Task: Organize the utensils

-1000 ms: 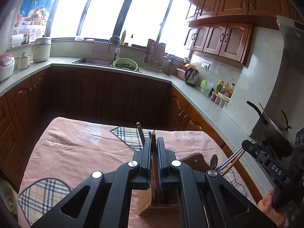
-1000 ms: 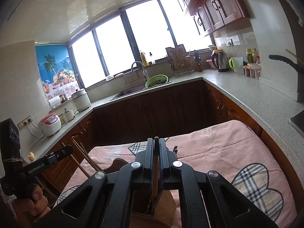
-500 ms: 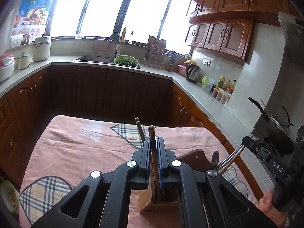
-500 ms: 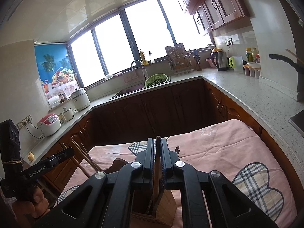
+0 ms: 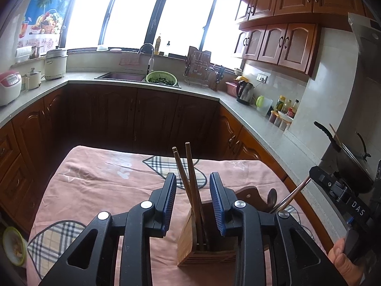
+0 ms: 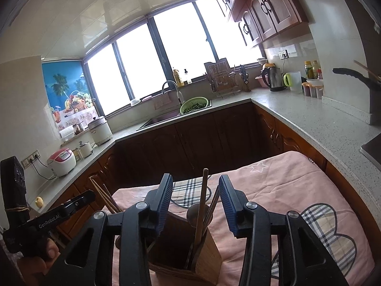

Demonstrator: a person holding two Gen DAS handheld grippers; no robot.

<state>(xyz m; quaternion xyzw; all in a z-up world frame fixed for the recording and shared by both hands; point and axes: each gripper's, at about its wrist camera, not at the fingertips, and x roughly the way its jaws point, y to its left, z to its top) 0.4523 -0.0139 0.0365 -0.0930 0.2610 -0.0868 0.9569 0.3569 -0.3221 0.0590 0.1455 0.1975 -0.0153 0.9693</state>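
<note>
A wooden utensil holder (image 5: 188, 245) stands on the pink cloth. My left gripper (image 5: 193, 176) hangs just above it, its jaws opening. Two brown chopsticks (image 5: 190, 166) stand free between the blue pads, their lower ends in the holder. In the right wrist view the holder (image 6: 207, 252) sits under my right gripper (image 6: 196, 177), whose jaws are also opening. A wooden handle (image 6: 202, 202) and thin metal sticks (image 6: 212, 206) rise between those pads, touching neither. A spoon (image 6: 193, 214) leans in the same slot. Each view shows the other gripper at its edge, held by a hand (image 5: 343, 259).
The table carries a pink cloth with plaid patches (image 5: 100, 186). A dark wooden board (image 5: 252, 193) lies behind the holder. Grey counters (image 5: 262, 128) with brown cabinets run around three sides. A black wok (image 5: 352, 157) sits on the right and a sink with a green colander (image 5: 161, 79) at the back.
Both grippers were shut, the left on the chopsticks, the right on the wooden handle. Both have now parted their jaws and the utensils stand loose in the holder. Neither hand has shifted.
</note>
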